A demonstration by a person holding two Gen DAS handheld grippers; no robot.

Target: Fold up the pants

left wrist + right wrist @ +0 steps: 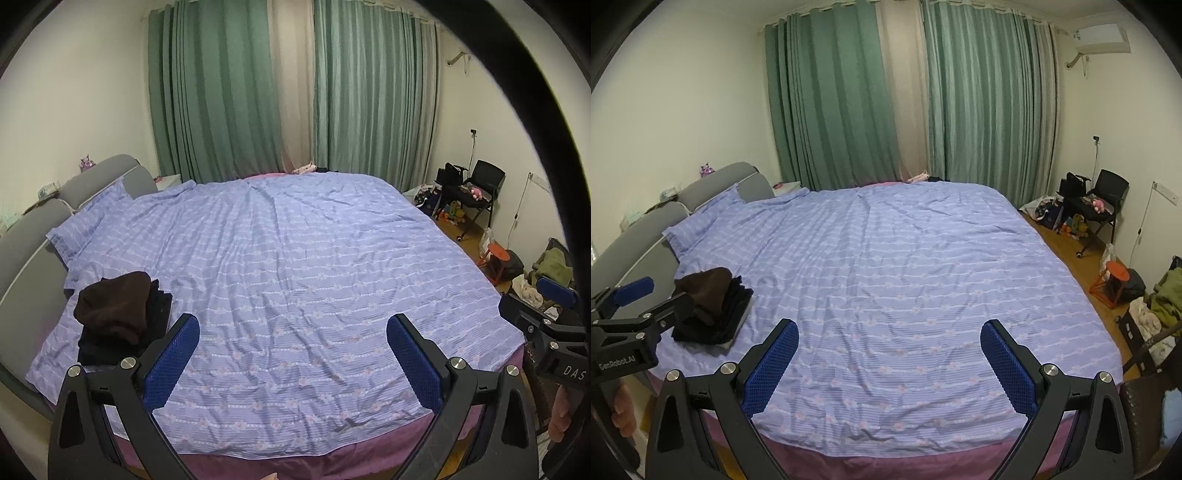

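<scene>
Left gripper [293, 354]: blue-padded fingers spread wide, empty, held above the near edge of the bed. Right gripper [889, 360]: blue-padded fingers likewise spread wide, empty, above the same near edge. Stack of folded dark garments topped by a brown one [118, 310]: resting at the near left of the lilac striped flower-print bed cover [314, 266], close to the grey padded headboard [33, 236]. Green pleated curtains [846, 96]: far side. Black chair [1104, 199] and orange stool [1115, 277]: on the right.
</scene>
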